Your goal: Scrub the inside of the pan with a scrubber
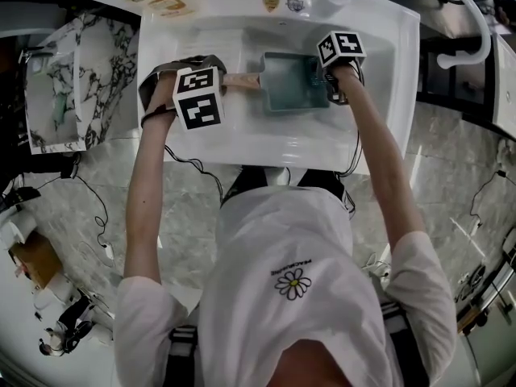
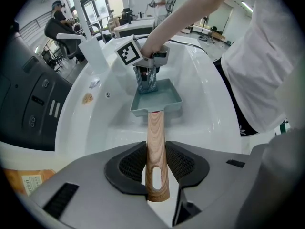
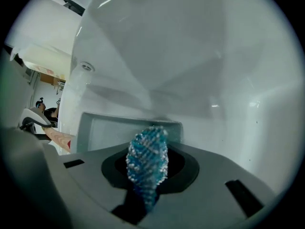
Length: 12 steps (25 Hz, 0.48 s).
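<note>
Pan (image 1: 292, 83) lies flat in the middle of the white sink (image 1: 379, 135), open side up. It is blue-green, with straight sides and low walls all round. Its wooden handle (image 2: 156, 128) points to your left side.

Your left gripper (image 2: 156, 175) has its two jaws closed on that handle, one pad on each side, near the hole at the handle's end. Your right gripper (image 3: 147, 178) pinches the blue scrubber (image 3: 147, 151) tight between its jaws.

The scrubber reaches down into the pan at the end away from the handle, close to the pan's far wall. You cannot tell if it touches the pan's floor. Most of the pan's floor between the scrubber and the handle is bare, so that is your open room.

The sink's smooth walls rise around the pan, with a little space left on each side. The sink holds the pan, and the pan holds the scrubber's tip.
</note>
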Available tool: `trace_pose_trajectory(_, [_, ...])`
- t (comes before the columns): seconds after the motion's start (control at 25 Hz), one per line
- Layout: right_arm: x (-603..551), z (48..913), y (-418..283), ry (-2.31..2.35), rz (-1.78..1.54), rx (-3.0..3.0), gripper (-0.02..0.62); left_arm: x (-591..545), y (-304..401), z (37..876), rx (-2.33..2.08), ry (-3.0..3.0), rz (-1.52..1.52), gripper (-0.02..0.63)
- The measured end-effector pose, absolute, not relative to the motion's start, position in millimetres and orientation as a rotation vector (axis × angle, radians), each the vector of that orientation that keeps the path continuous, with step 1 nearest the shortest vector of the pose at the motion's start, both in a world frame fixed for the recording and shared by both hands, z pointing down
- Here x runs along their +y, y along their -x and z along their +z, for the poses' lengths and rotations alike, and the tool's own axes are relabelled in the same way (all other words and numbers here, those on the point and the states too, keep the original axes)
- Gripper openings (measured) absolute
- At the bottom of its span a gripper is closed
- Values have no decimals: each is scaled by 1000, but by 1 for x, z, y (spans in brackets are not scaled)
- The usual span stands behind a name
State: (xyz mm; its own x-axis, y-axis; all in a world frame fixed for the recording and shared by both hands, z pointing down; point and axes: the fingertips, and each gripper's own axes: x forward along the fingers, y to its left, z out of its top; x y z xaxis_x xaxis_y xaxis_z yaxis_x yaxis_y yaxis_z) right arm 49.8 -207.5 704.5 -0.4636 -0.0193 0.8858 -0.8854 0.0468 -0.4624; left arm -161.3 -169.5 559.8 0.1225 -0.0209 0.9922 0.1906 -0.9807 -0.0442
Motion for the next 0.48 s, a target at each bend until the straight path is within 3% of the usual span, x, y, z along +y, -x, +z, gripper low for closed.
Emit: trace_pose_trajectory(0.48, [-210, 693, -22, -939, 1623, -1631, 66, -178, 163, 556, -133, 2202, -1950, 135])
